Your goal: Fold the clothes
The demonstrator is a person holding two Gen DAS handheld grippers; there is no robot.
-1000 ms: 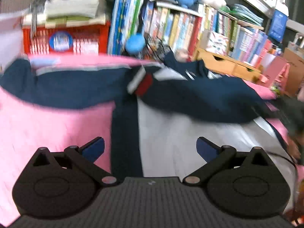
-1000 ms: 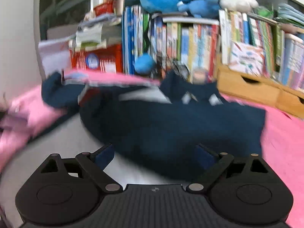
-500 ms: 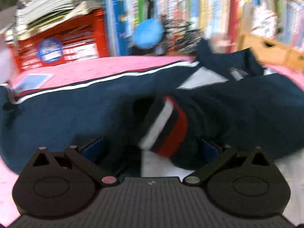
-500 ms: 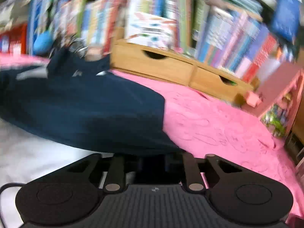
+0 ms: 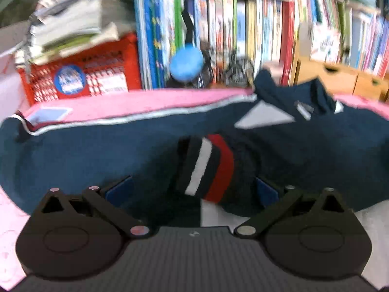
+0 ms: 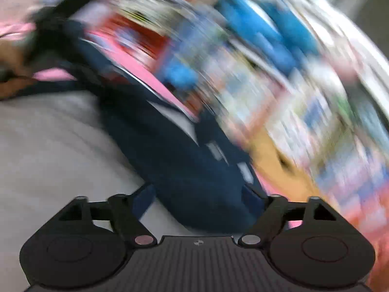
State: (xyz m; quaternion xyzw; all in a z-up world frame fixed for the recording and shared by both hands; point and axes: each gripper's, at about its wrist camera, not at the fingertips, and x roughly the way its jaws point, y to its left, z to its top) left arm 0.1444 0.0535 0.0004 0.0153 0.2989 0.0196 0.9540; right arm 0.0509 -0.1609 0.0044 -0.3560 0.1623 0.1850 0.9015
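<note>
In the left wrist view the left tool [image 5: 193,189] stands with its jaws wide apart, and the striped cuff [image 5: 206,168] of the navy jacket [image 5: 85,155] lies between them, touching neither blue pad as far as can be seen. The jacket spreads across a pink bed cover [image 5: 145,103], its collar [image 5: 291,95] toward the bookshelf [image 5: 255,29]; a red crate [image 5: 80,75] sits left of the books, wooden drawers [image 5: 340,75] to the right. The right wrist view is tilted and heavily blurred: the right tool [image 6: 198,202] has its jaws opening, wide apart, with a fold of the jacket between them, unclamped, white fabric [image 6: 48,146] to the left.
</note>
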